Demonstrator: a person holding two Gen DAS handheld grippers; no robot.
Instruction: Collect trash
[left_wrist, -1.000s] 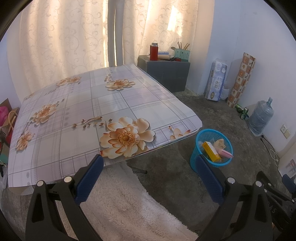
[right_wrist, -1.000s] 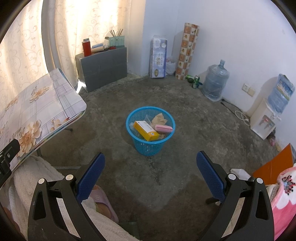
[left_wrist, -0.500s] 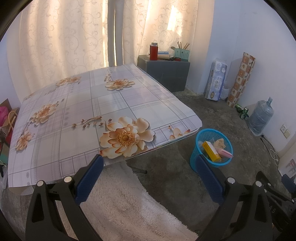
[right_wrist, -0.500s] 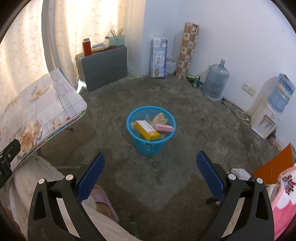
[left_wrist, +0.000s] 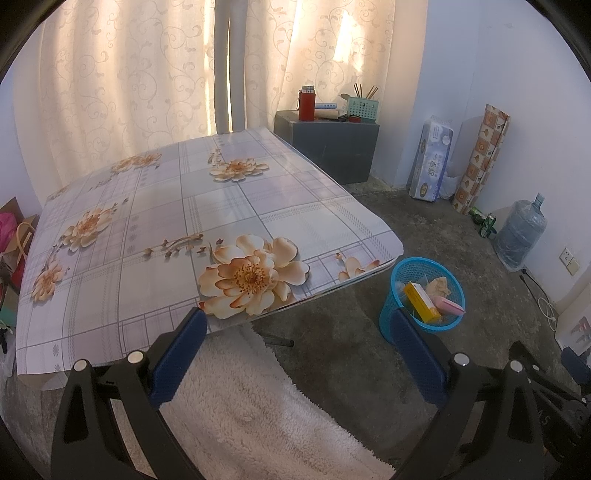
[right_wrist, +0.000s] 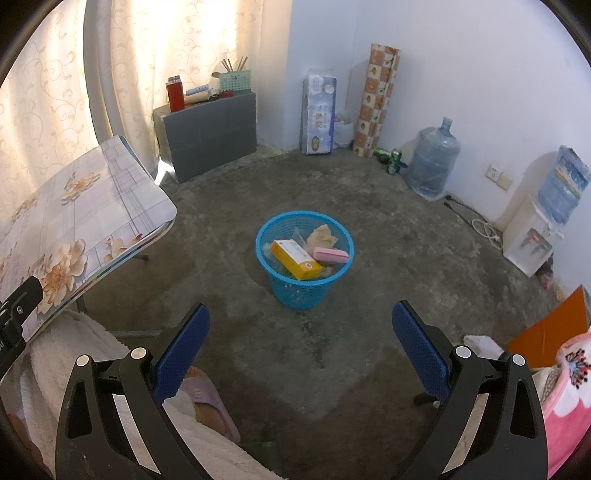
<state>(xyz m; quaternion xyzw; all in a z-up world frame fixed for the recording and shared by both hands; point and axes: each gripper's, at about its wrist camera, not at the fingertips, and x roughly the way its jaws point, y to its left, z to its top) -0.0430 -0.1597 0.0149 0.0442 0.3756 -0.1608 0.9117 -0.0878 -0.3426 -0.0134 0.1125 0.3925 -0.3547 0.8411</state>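
A blue mesh basket (right_wrist: 334, 280) stands on the concrete floor. In it lie a yellow box (right_wrist: 295, 259), a pink packet (right_wrist: 331, 254), a crumpled brown paper (right_wrist: 322, 234) and a clear wrapper. The basket also shows in the left wrist view (left_wrist: 391, 317), right of the table corner. My right gripper (right_wrist: 301, 326) is open and empty, held above the floor in front of the basket. My left gripper (left_wrist: 295, 332) is open and empty, near the front edge of the flower-print table (left_wrist: 155, 221).
A white fluffy rug (left_wrist: 258, 413) lies under the left gripper. A grey cabinet (right_wrist: 210, 129) with a red flask stands by the curtain. A tissue pack, a patterned roll, a water jug (right_wrist: 432, 166) and a dispenser (right_wrist: 532, 236) line the wall. A slipper (right_wrist: 207, 402) lies near the right gripper.
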